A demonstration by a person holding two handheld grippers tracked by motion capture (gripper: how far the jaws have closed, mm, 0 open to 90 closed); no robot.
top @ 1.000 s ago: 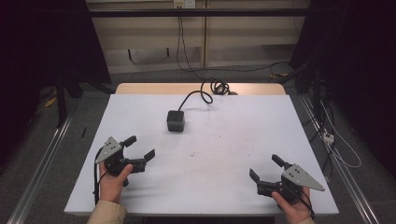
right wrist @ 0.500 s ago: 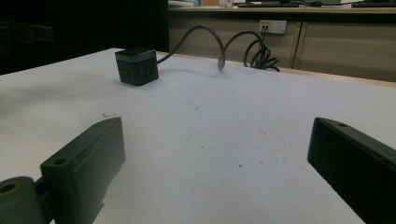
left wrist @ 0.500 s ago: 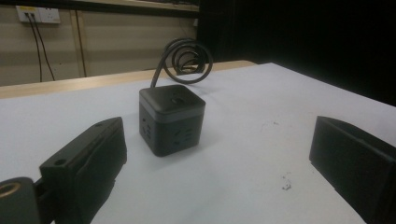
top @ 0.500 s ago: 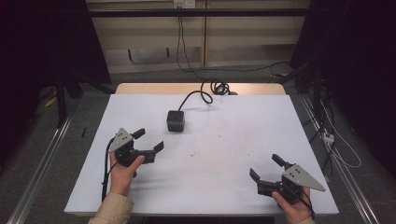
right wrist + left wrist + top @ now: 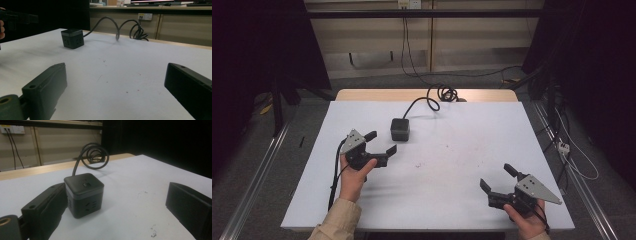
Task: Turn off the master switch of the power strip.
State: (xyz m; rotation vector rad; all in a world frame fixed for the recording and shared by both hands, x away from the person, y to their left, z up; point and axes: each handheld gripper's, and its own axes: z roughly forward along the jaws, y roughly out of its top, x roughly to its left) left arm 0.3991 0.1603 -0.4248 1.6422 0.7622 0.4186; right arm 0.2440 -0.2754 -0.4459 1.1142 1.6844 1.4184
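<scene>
Left tongs wide open, empty, near black cube socket.

**Left gripper near black cube**

Seen from above: small black cube-shaped power socket resting on white table, black cable coiled toward far edge. Left gripper held with jaws apart, just short of cube. Right gripper held with jaws apart near front right corner, well apart from cube.

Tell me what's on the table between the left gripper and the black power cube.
Nothing: in the high view only bare white tabletop separates the open left gripper from the black power cube. The left gripper view shows the cube just ahead of its jaws.
</scene>
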